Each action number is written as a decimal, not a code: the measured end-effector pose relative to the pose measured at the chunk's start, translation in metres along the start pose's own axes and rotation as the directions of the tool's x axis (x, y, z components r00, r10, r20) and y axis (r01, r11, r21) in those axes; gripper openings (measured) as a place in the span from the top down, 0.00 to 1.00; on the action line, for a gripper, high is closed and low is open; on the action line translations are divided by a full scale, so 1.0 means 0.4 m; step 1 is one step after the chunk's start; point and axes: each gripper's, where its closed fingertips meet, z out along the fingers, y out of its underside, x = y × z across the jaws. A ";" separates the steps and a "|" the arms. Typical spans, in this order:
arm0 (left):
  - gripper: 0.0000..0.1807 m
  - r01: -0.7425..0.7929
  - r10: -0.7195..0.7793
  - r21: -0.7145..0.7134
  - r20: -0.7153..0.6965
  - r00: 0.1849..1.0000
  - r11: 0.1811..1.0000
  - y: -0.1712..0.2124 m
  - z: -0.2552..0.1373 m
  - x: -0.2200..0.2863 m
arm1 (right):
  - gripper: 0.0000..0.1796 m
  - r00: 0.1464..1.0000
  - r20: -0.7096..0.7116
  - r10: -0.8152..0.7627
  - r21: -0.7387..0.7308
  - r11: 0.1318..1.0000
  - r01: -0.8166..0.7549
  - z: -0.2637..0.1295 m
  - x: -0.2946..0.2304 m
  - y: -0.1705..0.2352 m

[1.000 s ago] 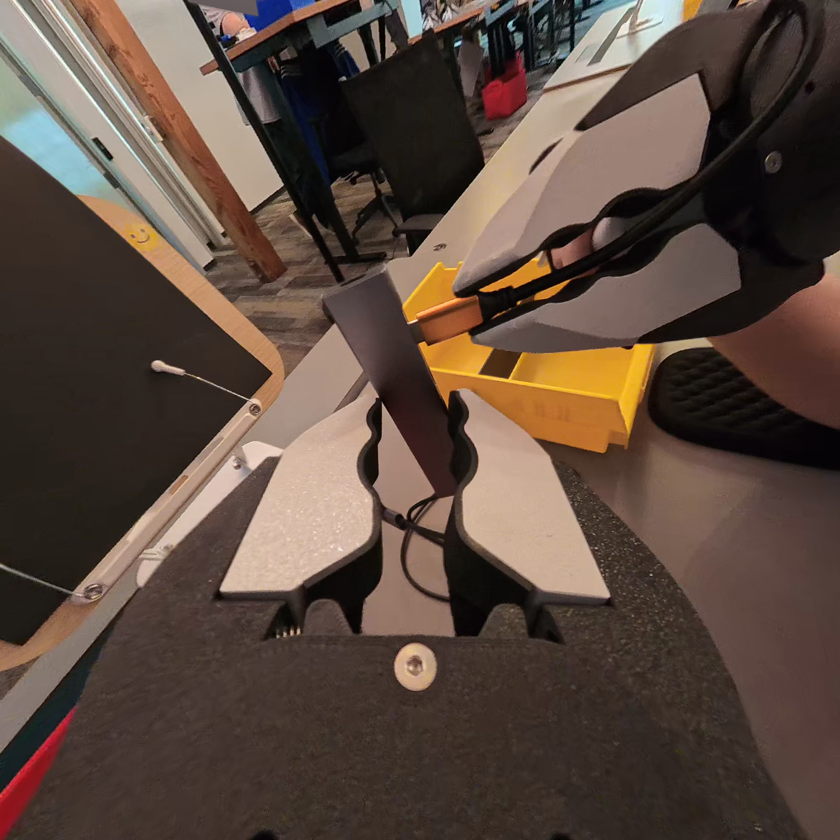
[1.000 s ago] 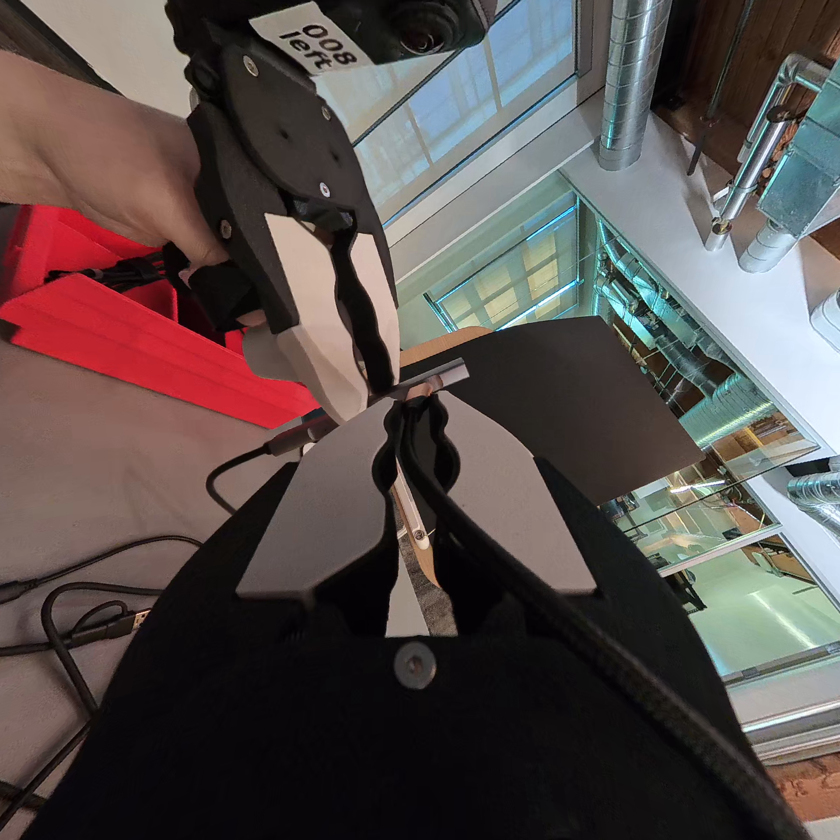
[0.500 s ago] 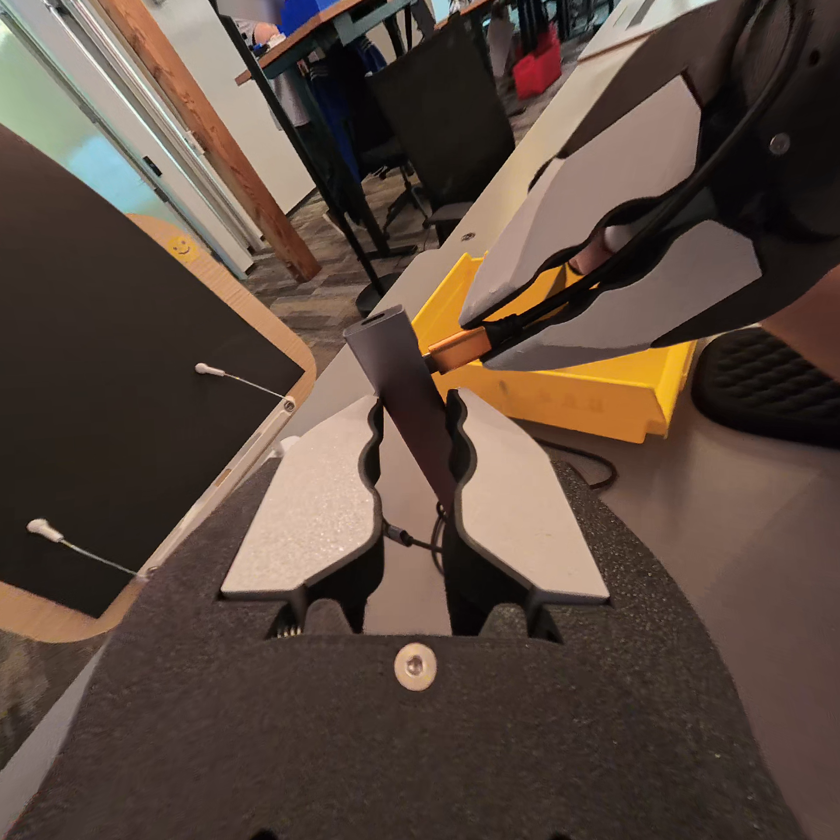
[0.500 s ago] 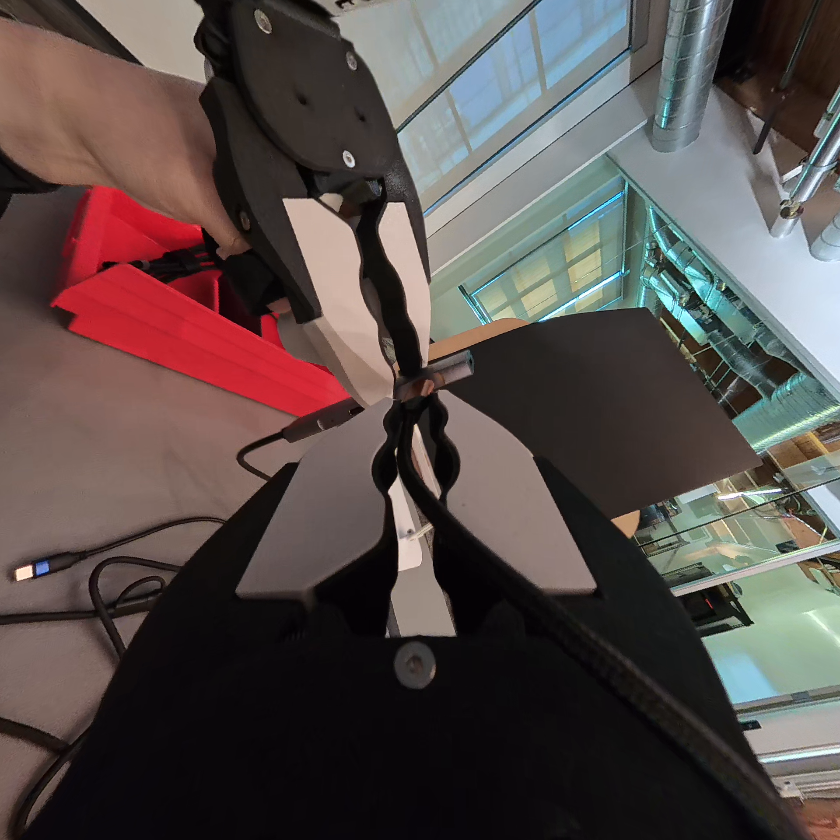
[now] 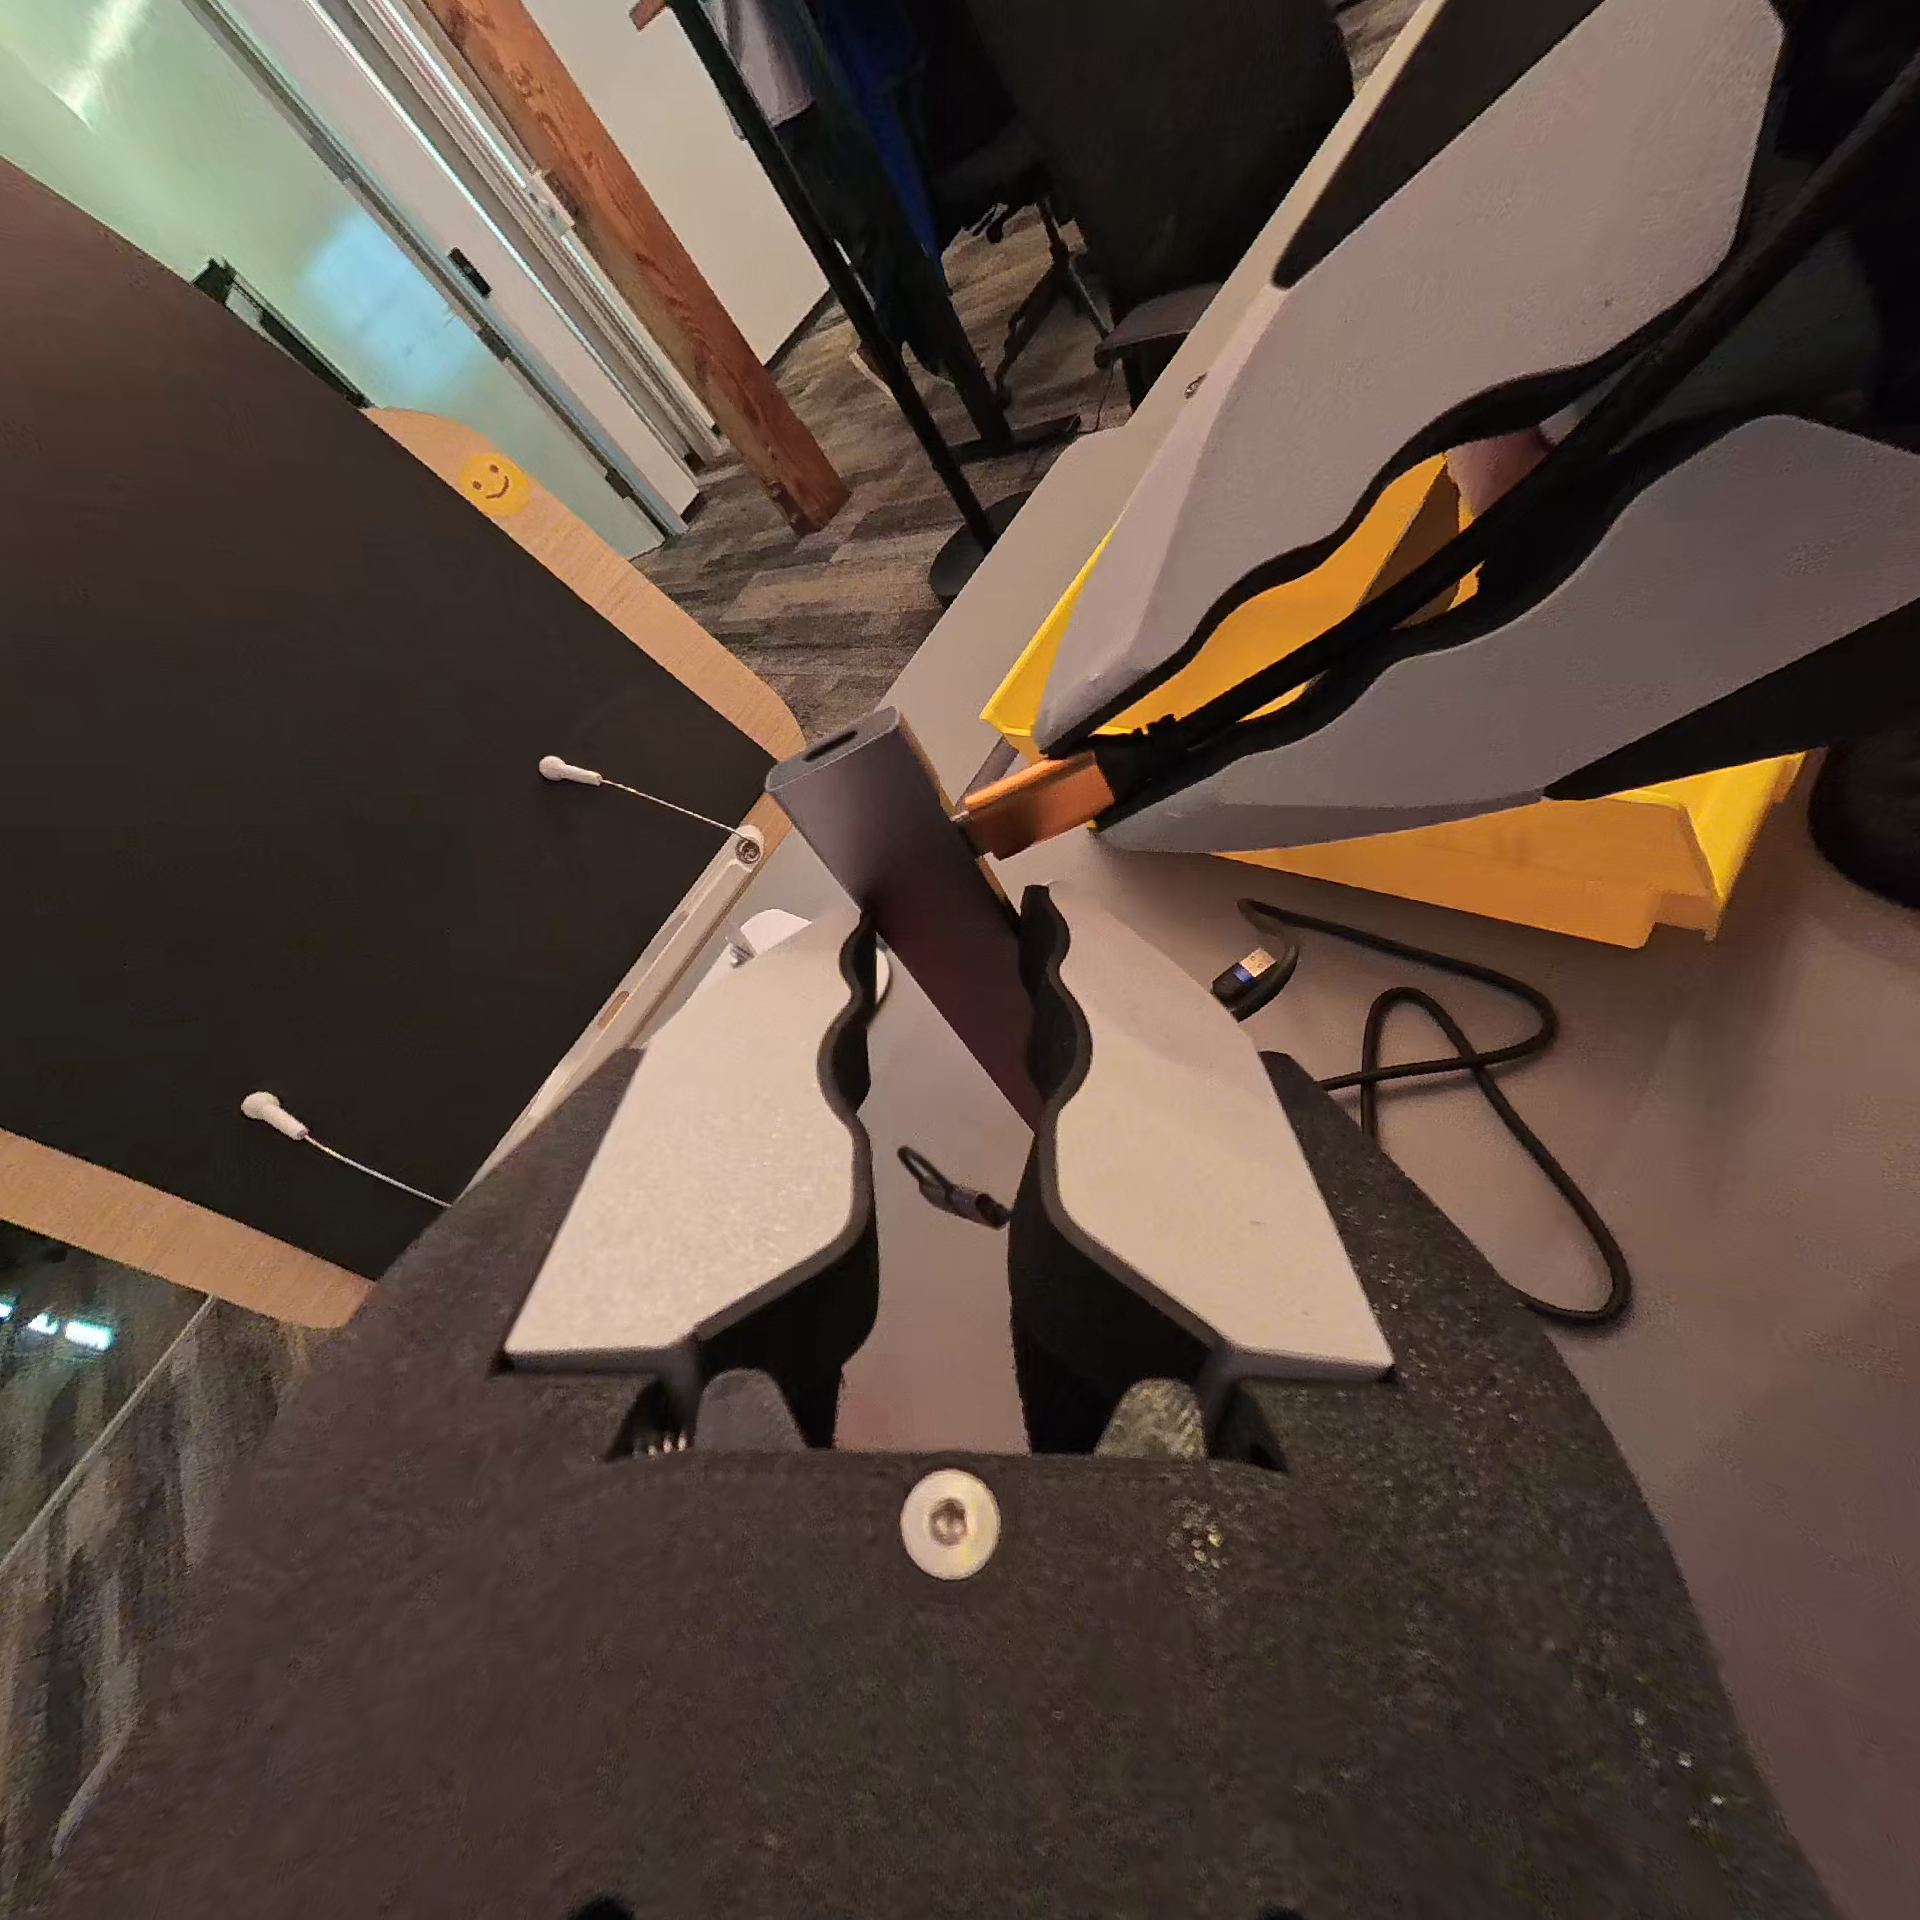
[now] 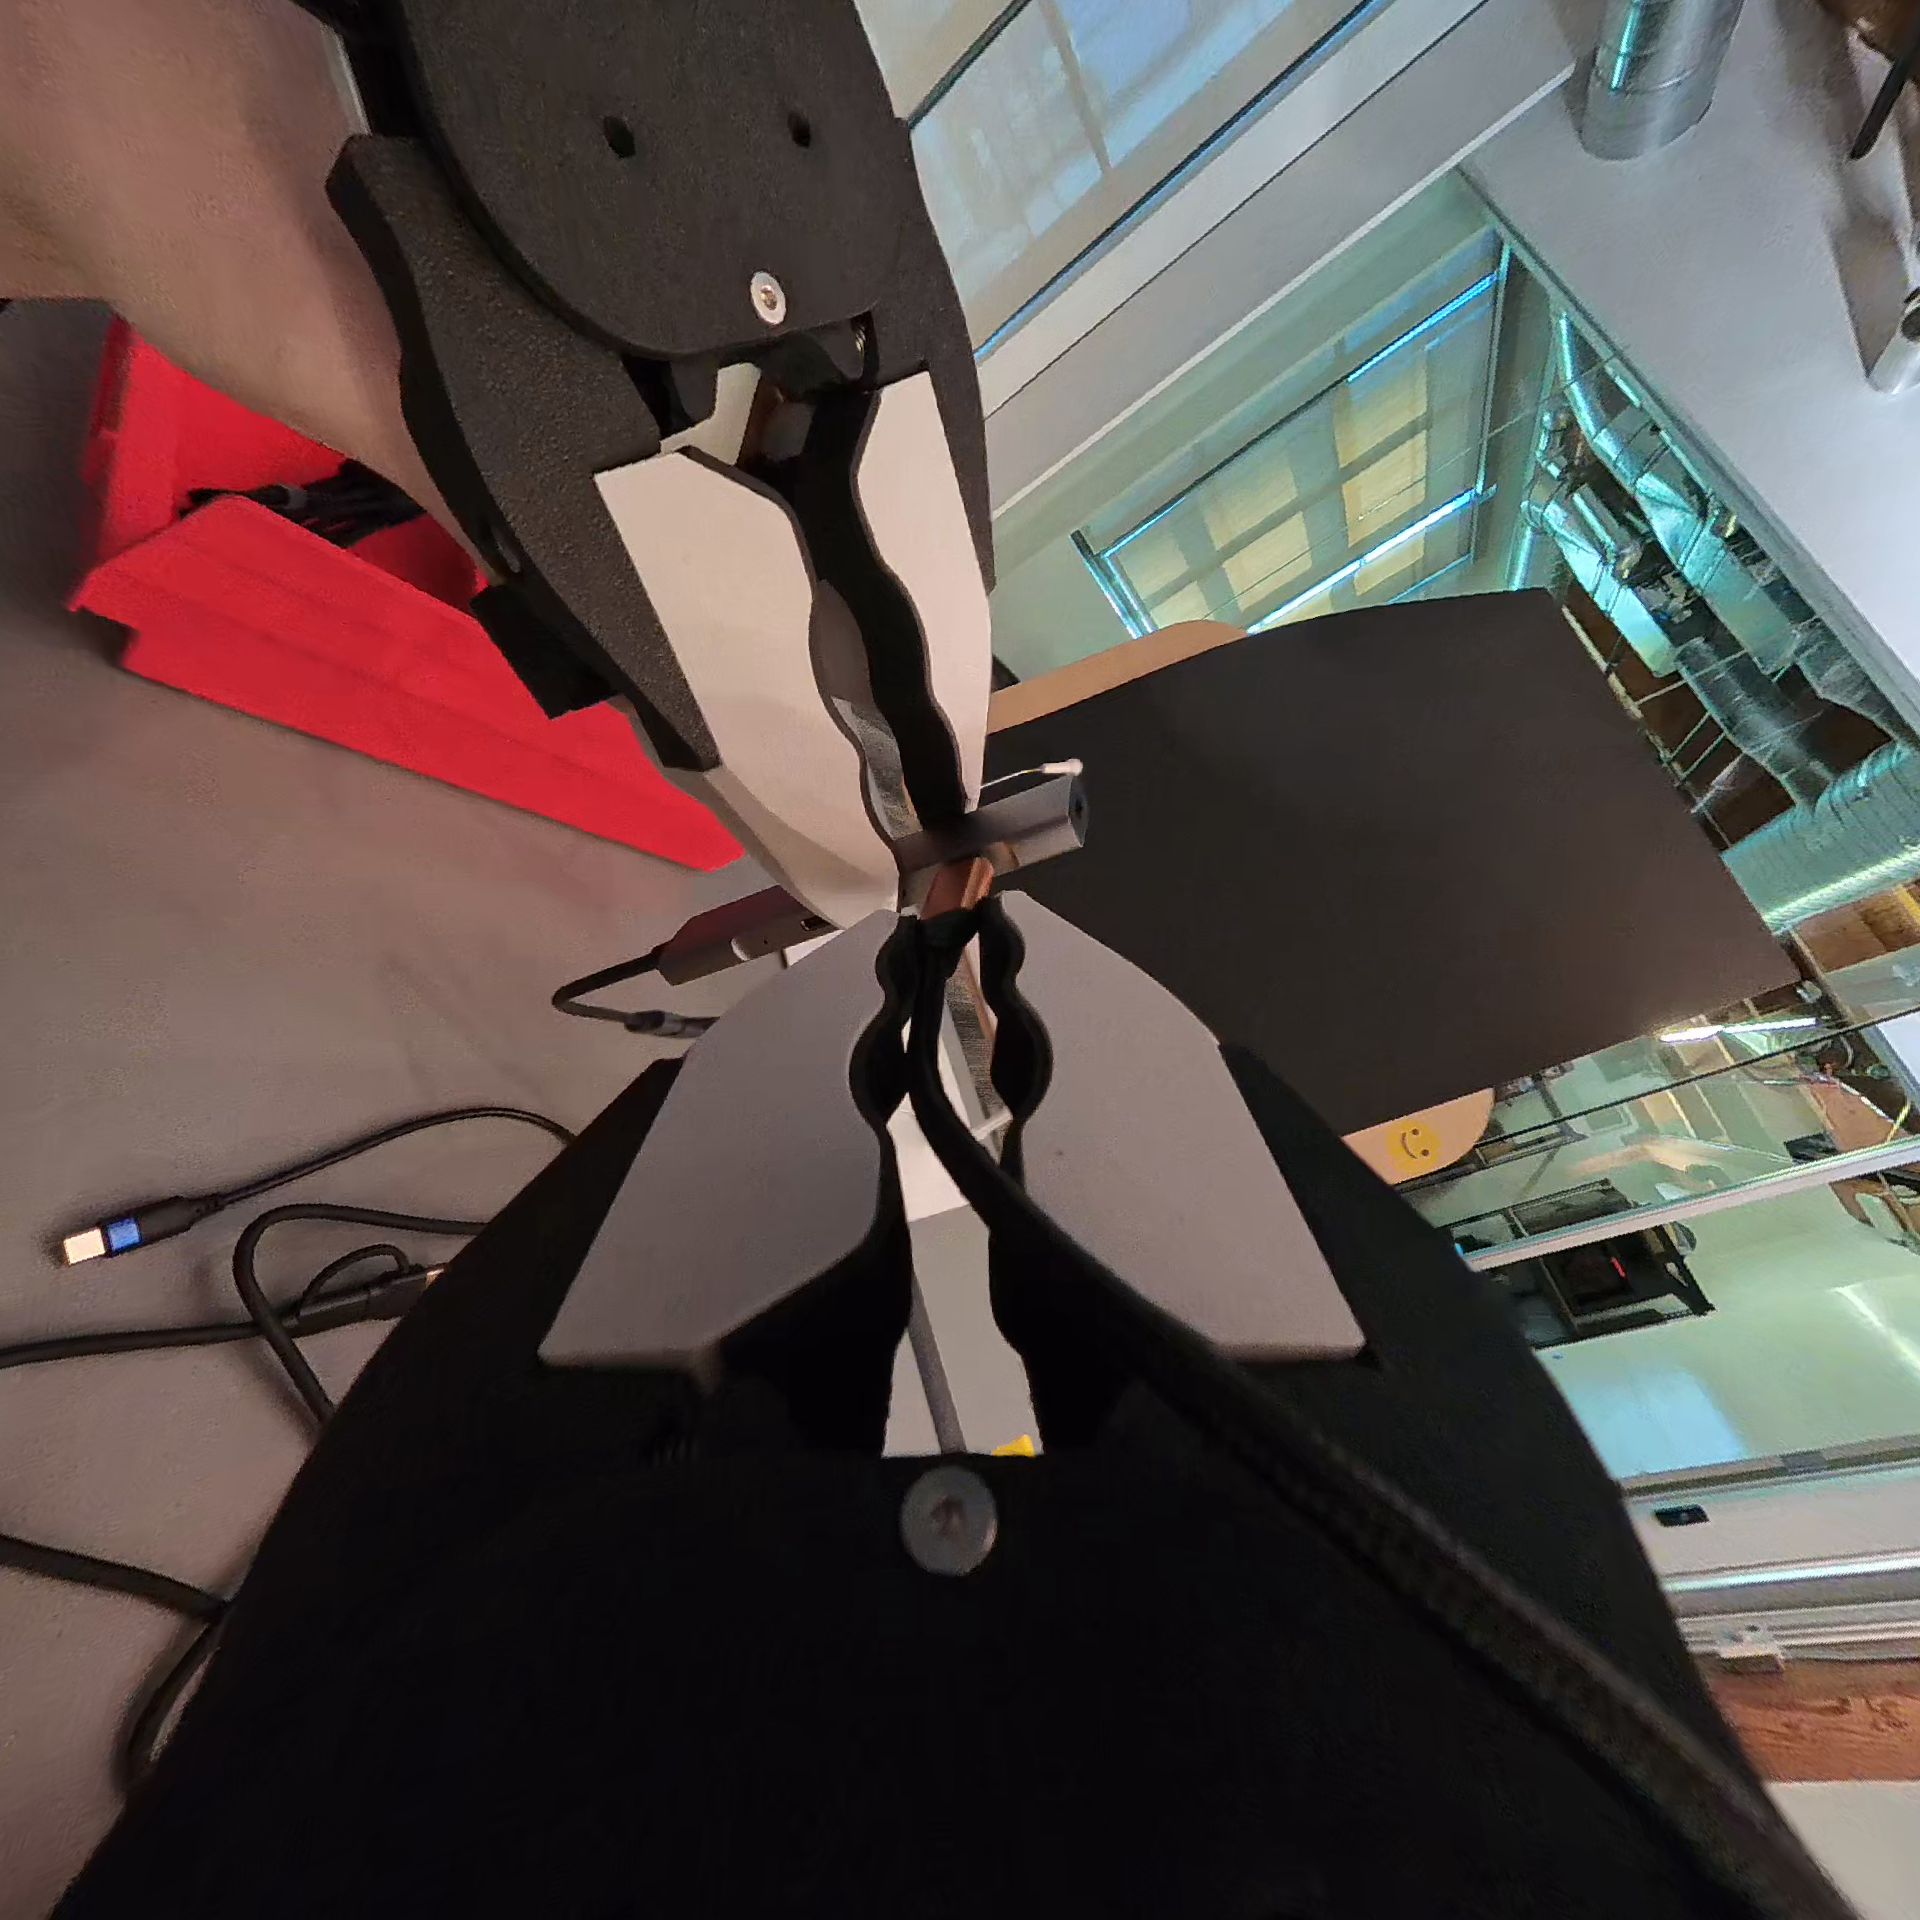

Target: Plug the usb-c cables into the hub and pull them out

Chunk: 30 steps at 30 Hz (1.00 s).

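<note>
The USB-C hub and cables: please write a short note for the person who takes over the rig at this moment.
Left gripper: shut on the grey hub, which is lifted off the table and tilted.
Right gripper: shut on the black cable, just behind its copper-coloured plug.
The plug tip meets the side of the hub; whether it is fully seated cannot be told.
A second cable lies loose on the grey table, with a yellow bin behind it; a red bin sits on the other side.
Left: confirm this plug, pull it out, then do the other cables.
</note>
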 end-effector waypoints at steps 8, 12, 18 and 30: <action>0.85 -0.004 0.004 -0.039 0.009 1.000 0.999 0.020 0.009 -0.002 | 0.93 1.000 -0.001 -0.027 -0.031 0.999 0.027 0.012 -0.009 0.011; 0.85 0.006 -0.006 -0.035 0.008 1.000 0.999 0.017 0.010 0.000 | 0.93 0.999 -0.006 -0.040 -0.042 0.998 0.040 0.011 -0.008 0.012; 0.86 0.012 -0.012 -0.045 0.013 1.000 0.999 0.022 0.016 0.000 | 0.93 0.997 -0.012 -0.071 -0.071 0.995 0.070 0.013 -0.010 0.019; 0.85 -0.009 0.009 -0.103 0.003 1.000 0.995 0.040 0.019 0.008 | 0.93 0.982 -0.008 -0.190 -0.124 0.974 0.188 0.018 -0.026 0.025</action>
